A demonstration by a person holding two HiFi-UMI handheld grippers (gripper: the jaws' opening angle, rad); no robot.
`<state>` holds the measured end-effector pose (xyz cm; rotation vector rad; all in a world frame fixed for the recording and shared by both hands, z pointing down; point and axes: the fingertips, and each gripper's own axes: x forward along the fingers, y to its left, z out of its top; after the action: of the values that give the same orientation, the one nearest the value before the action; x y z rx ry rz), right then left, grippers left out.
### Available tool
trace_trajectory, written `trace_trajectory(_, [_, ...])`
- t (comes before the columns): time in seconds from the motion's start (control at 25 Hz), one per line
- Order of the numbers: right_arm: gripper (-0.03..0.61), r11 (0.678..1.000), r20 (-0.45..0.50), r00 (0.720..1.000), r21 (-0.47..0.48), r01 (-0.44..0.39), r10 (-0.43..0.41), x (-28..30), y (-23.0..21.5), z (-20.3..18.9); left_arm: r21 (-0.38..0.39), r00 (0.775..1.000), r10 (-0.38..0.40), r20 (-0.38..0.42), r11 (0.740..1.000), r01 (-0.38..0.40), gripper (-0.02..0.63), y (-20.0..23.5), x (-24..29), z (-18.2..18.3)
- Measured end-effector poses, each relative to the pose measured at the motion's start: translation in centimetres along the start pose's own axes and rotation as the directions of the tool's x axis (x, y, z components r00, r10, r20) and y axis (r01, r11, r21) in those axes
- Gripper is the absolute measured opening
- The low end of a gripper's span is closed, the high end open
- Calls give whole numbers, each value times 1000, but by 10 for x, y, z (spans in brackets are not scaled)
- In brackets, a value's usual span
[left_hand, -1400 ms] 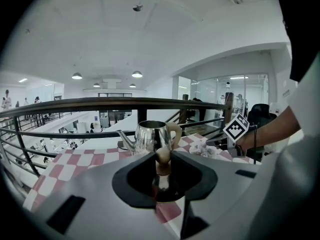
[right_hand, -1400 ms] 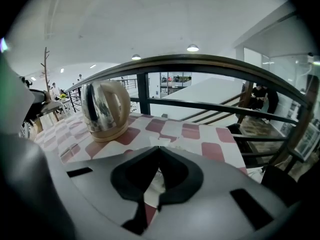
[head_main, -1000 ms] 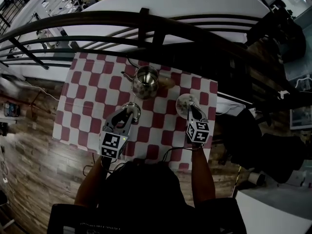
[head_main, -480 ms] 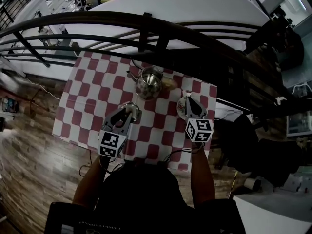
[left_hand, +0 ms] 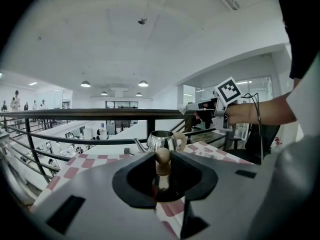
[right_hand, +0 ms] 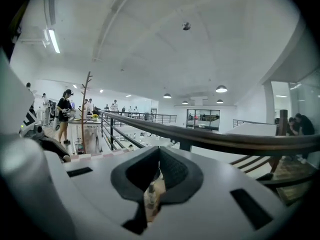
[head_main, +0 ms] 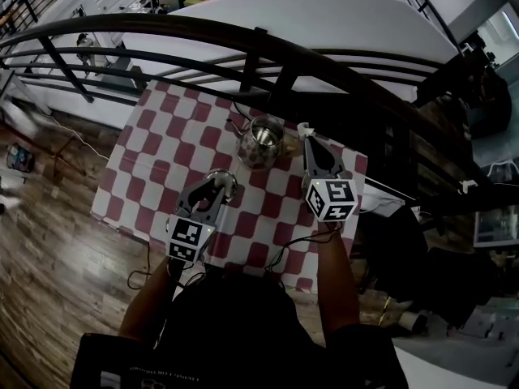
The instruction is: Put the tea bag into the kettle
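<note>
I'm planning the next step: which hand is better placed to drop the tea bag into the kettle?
Right. The right gripper is shut on the tea bag beside the open kettle; the left gripper holds the lid.

The kettle (head_main: 259, 142) stands on the table (head_main: 154, 148), the lid (head_main: 220, 185) before it, the railing (head_main: 162, 32) behind

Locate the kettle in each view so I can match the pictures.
Head view: kettle on the checked cloth, upper centre.
Left gripper view: kettle at centre, just beyond the jaws.
Right gripper view: not in it.
Shared landmark: the dark railing, crossing all three views.
</note>
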<state>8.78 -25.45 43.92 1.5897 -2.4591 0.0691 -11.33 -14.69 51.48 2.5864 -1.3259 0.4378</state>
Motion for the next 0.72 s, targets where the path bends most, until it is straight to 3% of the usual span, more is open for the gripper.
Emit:
trace_trajectory(0.28, [17,998,2,998,-36,-60,60,30,24,13,-11,1000,14,2,1000,-14,95,3,-6,-1])
trace_trajectory(0.72, [18,997,-7,997,-9,-73,73,47,32,6,-18,999,35,3,999,-34,95,9,-10,0])
